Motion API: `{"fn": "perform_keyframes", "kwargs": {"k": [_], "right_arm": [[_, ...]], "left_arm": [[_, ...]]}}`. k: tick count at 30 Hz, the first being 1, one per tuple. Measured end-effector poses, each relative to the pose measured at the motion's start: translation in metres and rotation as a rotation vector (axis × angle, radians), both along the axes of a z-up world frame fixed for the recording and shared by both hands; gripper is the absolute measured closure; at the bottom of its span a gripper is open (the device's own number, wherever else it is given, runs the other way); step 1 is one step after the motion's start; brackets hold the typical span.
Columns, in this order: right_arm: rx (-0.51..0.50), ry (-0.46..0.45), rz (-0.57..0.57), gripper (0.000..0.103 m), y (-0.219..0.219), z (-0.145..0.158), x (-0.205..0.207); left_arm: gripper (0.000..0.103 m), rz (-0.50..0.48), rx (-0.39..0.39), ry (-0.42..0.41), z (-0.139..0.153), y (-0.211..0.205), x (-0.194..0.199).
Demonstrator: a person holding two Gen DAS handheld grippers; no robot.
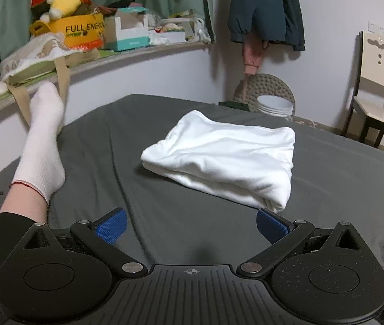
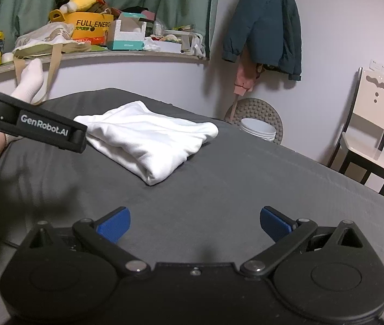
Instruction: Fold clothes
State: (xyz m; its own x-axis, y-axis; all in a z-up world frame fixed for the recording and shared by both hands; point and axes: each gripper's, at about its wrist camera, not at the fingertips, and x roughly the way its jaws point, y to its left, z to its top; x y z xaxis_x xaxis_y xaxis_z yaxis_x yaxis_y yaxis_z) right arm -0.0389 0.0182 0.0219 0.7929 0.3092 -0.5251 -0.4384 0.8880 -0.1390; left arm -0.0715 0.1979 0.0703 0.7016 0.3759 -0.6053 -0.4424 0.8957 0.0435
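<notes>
Reading the scene from largest down: the grey bed sheet point(image 1: 165, 216) fills the lower field in both wrist views and has nothing of the task on it except one item. The white garment point(image 1: 224, 157) lies at about 1 o'clock from your left gripper point(image 1: 190, 226) and about 11 o'clock from your right gripper point(image 2: 194, 226). It is already a compact, layered rectangle, a little rumpled on top. Both grippers hover over bare sheet, fingers spread wide, nothing held, well short of the cloth.

Judgement: the fold itself looks finished, so you are at the release or check stage. The next move calls for either smoothing the top layer or leaving the bundle alone.

A socked foot point(image 1: 44, 124) rests at 10 o'clock in the left view, apart from the garment.
</notes>
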Motion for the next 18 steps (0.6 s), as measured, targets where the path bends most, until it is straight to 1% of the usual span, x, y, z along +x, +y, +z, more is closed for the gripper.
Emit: {"fn": "perform_keyframes", "kwargs": {"k": [4, 18], "right_arm": [[0.003, 0.016, -0.003, 0.000, -0.0016, -0.0009, 0.0031], [0.006, 0.020, -0.008, 0.000, -0.0053, -0.0014, 0.0040]], "left_arm": [[0.001, -0.005, -0.028, 0.020, -0.0040, 0.0013, 0.0027], [0.001, 0.004, -0.030, 0.049, -0.0079, 0.0030, 0.0064]]}}
